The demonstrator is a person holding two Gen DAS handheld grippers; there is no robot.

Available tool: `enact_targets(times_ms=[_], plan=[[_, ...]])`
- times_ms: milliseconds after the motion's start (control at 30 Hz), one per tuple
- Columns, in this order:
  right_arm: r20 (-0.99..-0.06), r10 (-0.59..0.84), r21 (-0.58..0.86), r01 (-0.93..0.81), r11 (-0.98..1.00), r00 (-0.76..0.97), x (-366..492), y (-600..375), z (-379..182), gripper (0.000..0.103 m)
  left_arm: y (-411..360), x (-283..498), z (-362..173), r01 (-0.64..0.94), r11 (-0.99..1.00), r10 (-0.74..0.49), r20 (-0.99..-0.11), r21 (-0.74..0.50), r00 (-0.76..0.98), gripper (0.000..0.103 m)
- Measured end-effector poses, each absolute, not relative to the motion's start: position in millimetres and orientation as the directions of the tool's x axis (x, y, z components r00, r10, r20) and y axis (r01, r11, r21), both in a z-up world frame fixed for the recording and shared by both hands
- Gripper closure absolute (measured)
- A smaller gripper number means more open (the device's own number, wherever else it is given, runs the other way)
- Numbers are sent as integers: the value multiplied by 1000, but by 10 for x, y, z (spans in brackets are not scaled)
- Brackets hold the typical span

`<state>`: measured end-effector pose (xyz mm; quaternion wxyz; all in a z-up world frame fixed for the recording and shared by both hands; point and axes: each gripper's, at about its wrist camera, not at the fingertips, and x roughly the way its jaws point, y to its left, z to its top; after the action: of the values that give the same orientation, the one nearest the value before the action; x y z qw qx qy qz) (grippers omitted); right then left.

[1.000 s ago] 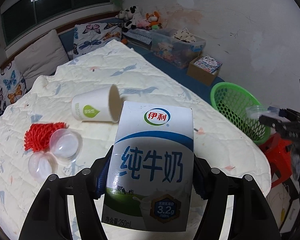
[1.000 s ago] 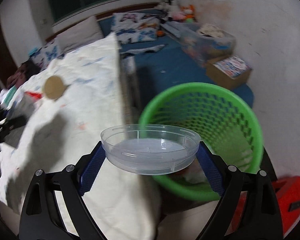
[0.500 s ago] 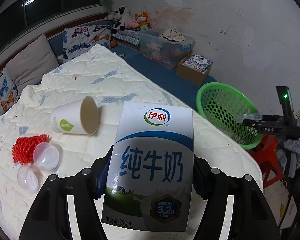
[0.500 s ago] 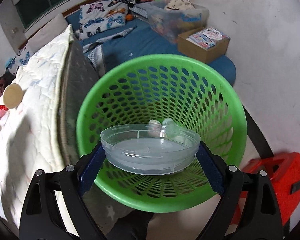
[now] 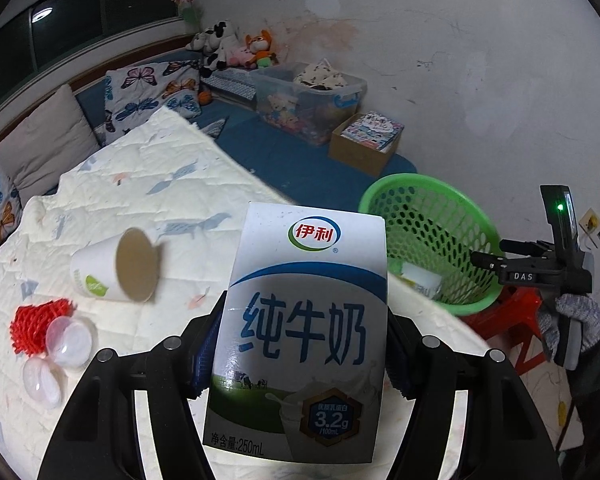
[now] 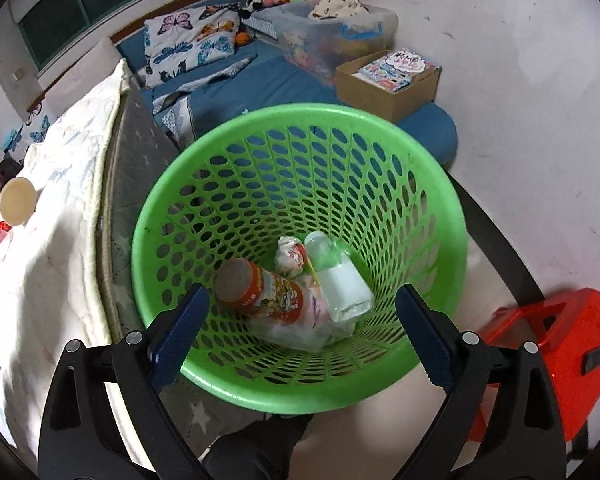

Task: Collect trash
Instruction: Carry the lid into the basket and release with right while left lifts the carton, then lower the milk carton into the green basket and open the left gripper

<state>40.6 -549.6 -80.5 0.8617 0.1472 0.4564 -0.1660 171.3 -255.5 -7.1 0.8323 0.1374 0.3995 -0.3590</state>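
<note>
Trash goes in the green basket (image 6: 300, 240) beside the bed (image 5: 140, 208), where a can and bottle already lie; the milk carton (image 5: 300, 332) is pinched upright by the left gripper (image 5: 300, 344), likely next in; the right gripper (image 6: 300, 328), its jaws just opened, hangs spread and empty above the basket; a paper cup (image 5: 116, 266) waits on the bed.

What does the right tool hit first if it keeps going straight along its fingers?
Likely the trash inside the green basket: the open right tool points into its mouth, towards the red can and clear bottle. Depth uncertain.
</note>
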Motion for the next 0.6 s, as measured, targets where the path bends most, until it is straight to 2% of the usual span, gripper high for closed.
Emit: enact_targets(times_ms=[300,600], plan=[[-801,-168,116,423,899,575,166,-5511,-575,9,-3047,1630,-55,750,654,-527,-768,-94,363,38],[-762,-209,109,439,892,614,-47,-5524,-424,9,-3641,1589,-148,776,625,-514,-792,-82,330,38]])
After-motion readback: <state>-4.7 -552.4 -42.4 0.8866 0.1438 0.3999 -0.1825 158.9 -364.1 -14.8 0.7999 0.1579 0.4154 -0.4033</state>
